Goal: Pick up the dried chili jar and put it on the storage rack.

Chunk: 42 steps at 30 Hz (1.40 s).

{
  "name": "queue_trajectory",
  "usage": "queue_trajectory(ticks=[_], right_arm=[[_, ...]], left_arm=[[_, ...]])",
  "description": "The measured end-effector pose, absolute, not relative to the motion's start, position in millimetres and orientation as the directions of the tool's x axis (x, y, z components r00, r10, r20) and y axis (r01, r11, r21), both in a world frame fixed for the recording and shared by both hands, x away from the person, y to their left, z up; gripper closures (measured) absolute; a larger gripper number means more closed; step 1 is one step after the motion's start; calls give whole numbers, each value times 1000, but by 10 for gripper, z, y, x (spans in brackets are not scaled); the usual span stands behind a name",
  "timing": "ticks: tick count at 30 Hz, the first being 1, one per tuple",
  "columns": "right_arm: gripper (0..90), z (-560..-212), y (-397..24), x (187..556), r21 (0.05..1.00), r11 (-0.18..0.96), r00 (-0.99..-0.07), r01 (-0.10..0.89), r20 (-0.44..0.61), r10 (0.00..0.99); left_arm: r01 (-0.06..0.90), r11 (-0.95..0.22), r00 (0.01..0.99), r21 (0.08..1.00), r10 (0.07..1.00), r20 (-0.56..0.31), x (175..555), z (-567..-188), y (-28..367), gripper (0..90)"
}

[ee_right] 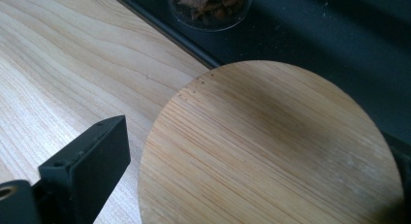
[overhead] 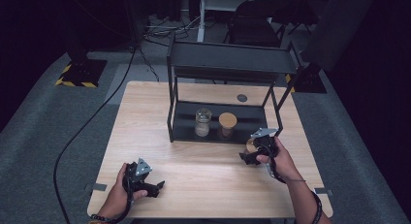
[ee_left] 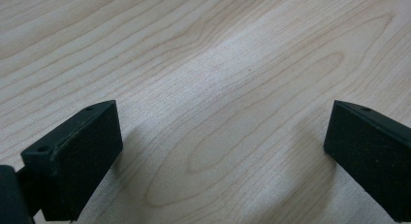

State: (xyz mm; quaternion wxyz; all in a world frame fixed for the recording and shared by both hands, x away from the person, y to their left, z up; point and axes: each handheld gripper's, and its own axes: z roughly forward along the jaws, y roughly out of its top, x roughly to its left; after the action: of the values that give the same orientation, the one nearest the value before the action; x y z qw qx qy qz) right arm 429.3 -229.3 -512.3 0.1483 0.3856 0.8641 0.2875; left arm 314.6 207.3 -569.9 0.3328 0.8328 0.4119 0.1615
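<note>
At the right front of the black shelf rack [overhead: 231, 64], the right tool [overhead: 253, 153] hung over a round bamboo lid [ee_right: 271, 146], jaws spread to either side and not yet closed on it. Doing this well probably meant centring the jaws on the rim and closing gently, since a smooth disc could slip. The left tool [overhead: 145, 184] rested open over the bare wooden worktop [overhead: 203, 175]. Two jars [overhead: 203, 122] stood on the rack's lower shelf; dark carpet, cables and a chair lay beyond.
</note>
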Motion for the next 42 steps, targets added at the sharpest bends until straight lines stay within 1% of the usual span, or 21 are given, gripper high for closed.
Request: queue_trajectory(ticks=[7,14,16,19,42], right_arm=[[58,-5145,-2330,4297,609,517,-645,601,-11,764],[150,-5140,-2385,4306,623,491,-638,609,18,770],[192,-5136,-2392,4309,623,489,-640,611,25,768],[233,-5138,-2395,4310,621,488,-636,613,21,772],[242,-5128,-2410,4294,627,487,-638,608,20,770]], left_arm=[[577,-441,611,688,792,-5,3148,-5699,2074,0],[577,-441,611,687,791,-5,3149,-5699,2074,0],[577,-441,612,687,791,-5,3149,-5699,2074,0],[577,-442,612,687,791,-5,3149,-5699,2074,0],[577,-441,612,687,791,-6,3150,-5699,2073,0]])
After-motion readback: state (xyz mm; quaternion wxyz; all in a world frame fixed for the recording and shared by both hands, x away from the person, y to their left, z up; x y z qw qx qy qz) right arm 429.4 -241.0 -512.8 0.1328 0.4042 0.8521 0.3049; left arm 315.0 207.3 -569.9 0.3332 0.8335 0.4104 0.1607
